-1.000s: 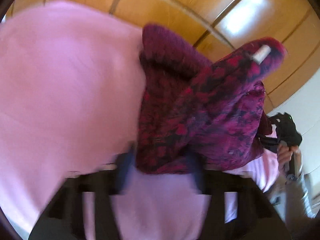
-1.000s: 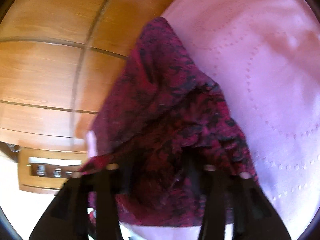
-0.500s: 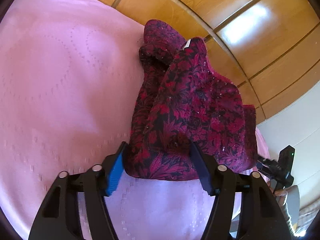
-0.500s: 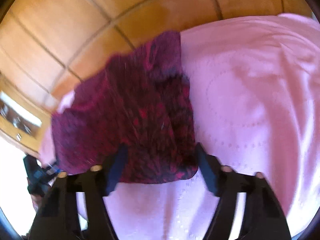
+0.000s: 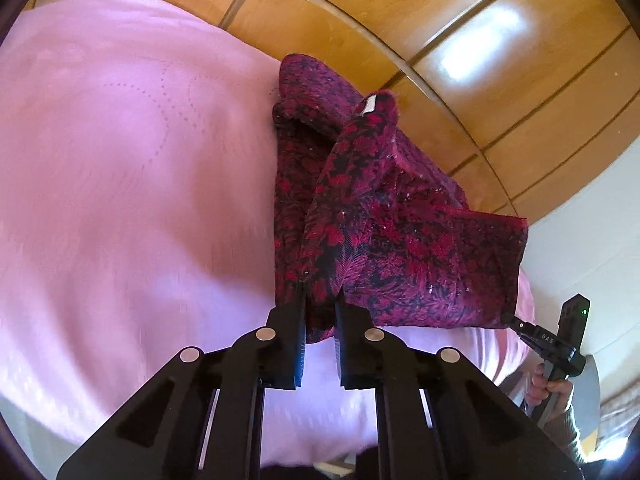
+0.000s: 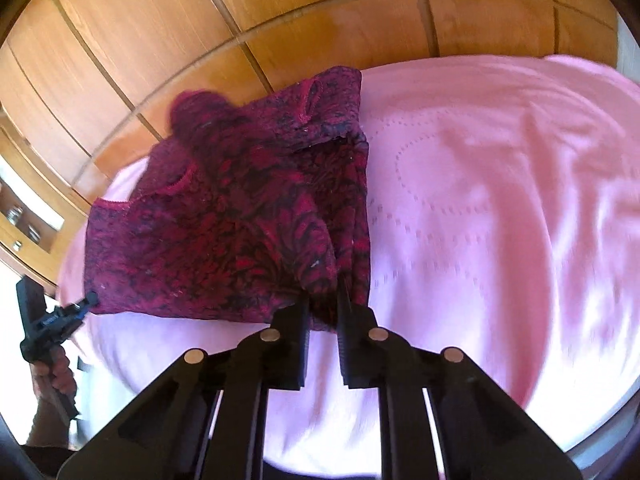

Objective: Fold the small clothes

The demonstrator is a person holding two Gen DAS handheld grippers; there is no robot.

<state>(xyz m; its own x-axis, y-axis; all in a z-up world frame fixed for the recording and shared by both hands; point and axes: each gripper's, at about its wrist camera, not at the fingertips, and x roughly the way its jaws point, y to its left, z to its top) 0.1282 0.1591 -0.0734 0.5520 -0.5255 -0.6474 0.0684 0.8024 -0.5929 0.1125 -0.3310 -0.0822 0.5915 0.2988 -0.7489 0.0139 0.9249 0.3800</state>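
The dark red and black floral-patterned fabric garment (image 5: 384, 236) is lying bunched on the pale pink quilted bedspread (image 5: 132, 184), its near hem stretching straight across between the two tools. The left gripper (image 5: 321, 304) and the right gripper (image 6: 324, 306) have each just been closing, and each is now pinching one near corner of that hem. Both hands are angling their tools down toward the bed; the fold looks set to run away from the person, toward the wooden panelled wall (image 6: 224, 12).
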